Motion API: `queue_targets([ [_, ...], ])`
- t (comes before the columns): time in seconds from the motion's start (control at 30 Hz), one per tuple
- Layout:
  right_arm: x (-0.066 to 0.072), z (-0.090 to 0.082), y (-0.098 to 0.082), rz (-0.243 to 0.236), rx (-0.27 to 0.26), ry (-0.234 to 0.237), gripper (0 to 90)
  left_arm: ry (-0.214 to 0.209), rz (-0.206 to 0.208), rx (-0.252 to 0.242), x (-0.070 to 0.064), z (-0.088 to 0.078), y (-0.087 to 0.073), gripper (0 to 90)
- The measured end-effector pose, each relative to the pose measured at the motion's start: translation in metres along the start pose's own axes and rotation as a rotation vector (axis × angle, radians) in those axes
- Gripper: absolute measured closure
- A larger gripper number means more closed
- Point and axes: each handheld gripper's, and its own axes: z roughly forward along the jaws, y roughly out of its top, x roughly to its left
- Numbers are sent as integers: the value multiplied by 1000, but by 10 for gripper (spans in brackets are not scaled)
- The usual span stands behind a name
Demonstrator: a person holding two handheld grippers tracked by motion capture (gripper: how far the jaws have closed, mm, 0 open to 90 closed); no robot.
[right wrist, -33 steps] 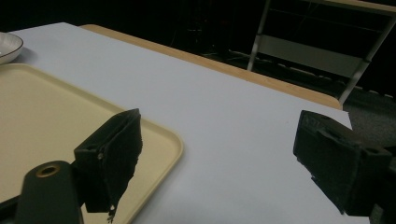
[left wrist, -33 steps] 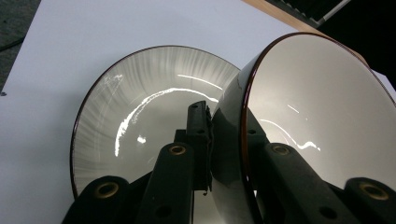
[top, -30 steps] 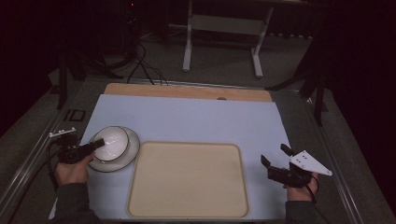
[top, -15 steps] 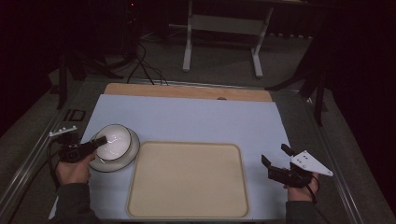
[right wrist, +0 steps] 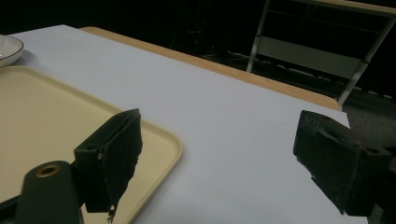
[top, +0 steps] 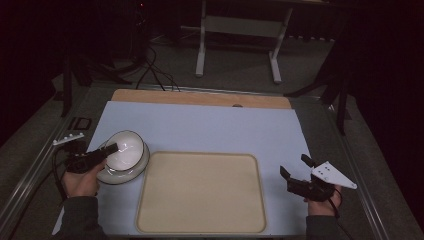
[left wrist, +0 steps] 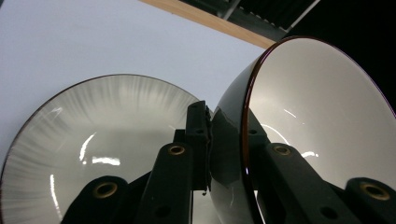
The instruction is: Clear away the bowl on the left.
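- Currently the left hand-held gripper [top: 111, 148] is clamping the wall of a white bowl [top: 127, 148], one jaw inside the rim, one outside.
- In the left gripper view the bowl [left wrist: 322, 116] is tilting on its side, lifted above a grey-white ribbed plate [left wrist: 98, 135].
- The plate [top: 114, 176] is sitting on the pale blue worktop [top: 210, 127], just left of the beige tray [top: 200, 192].
- The right hand-held gripper [top: 296, 173] is hovering right of the tray, jaws standing wide, gripping nothing.
- In the right gripper view, the tray corner [right wrist: 159, 140] is lying beside its left jaw.
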Motion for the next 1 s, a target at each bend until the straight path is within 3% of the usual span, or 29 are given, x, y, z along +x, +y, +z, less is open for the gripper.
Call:
queue_targets([
  [1.0,0,-1,0,2,-5,3,151,-39,90,-9,-36,0,6,800],
])
